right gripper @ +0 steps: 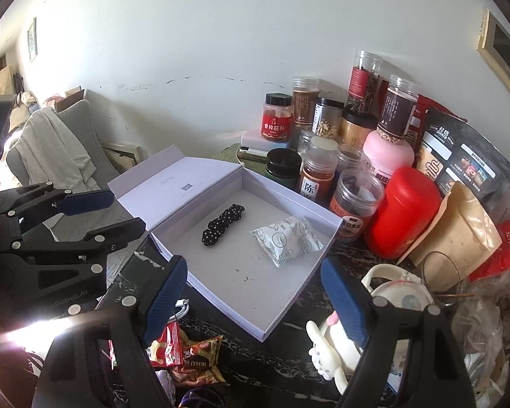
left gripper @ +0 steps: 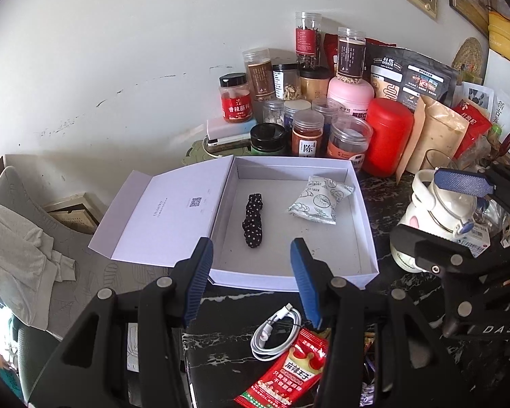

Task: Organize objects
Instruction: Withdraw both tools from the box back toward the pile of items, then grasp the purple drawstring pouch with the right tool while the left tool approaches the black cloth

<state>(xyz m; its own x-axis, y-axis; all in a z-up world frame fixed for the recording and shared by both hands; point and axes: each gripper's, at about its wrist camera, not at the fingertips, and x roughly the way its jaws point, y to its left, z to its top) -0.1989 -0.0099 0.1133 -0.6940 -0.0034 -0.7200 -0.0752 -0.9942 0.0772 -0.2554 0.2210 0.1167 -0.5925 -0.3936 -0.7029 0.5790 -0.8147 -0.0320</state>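
The left gripper (left gripper: 251,265) points down over the near edge of the white box (left gripper: 367,238), jaws partly open, holding nothing. The right gripper (right gripper: 255,292) sits beside it over the box's right corner, jaws wide, also empty. The box lies lid-open on the dark table (left gripper: 227,323) and holds two items: one dotted black cloth (left gripper: 252,220) and one white packet (left gripper: 319,200), apart. In front lie one white cable (left gripper: 277,333) and several snack packets (right gripper: 187,353), their count unclear.
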